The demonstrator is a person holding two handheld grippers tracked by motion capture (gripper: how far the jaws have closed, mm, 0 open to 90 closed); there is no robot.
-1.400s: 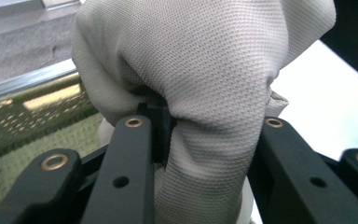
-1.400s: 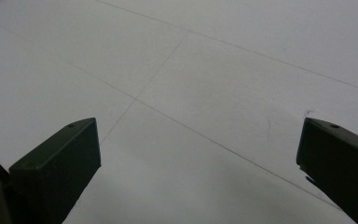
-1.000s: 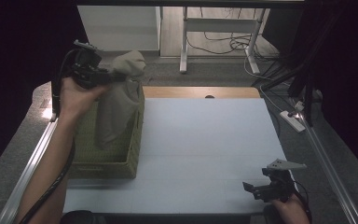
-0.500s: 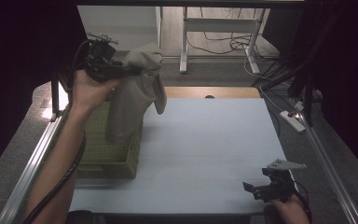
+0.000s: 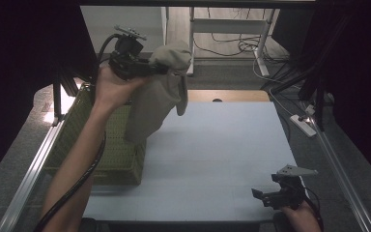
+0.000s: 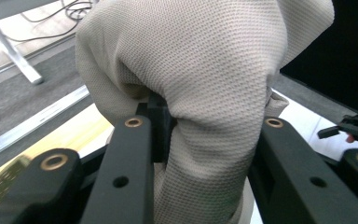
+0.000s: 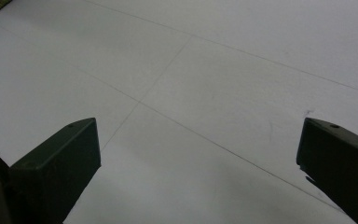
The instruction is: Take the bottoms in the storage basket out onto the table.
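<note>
A beige knit cloth (image 5: 157, 101) hangs from my left gripper (image 5: 155, 68), which is held high above the back left of the table and is shut on the cloth's bunched top. The cloth's lower end dangles over the right edge of a green woven basket (image 5: 111, 164). In the left gripper view the cloth (image 6: 205, 70) bulges between the two black jaws of the left gripper (image 6: 205, 128). My right gripper (image 5: 262, 195) rests low at the table's front right, open. Its jaws stand wide apart with nothing between them over the bare white table (image 7: 191, 70).
The white table top (image 5: 222, 154) spreads right of the basket. A metal rail (image 5: 34, 164) runs along the left side. A power strip (image 5: 302, 124) lies off the right edge. Desk legs and cables (image 5: 222, 29) are on the floor behind.
My left gripper has risen and moved right with the cloth, drawing it up out of the basket. The right gripper has stayed where it was.
</note>
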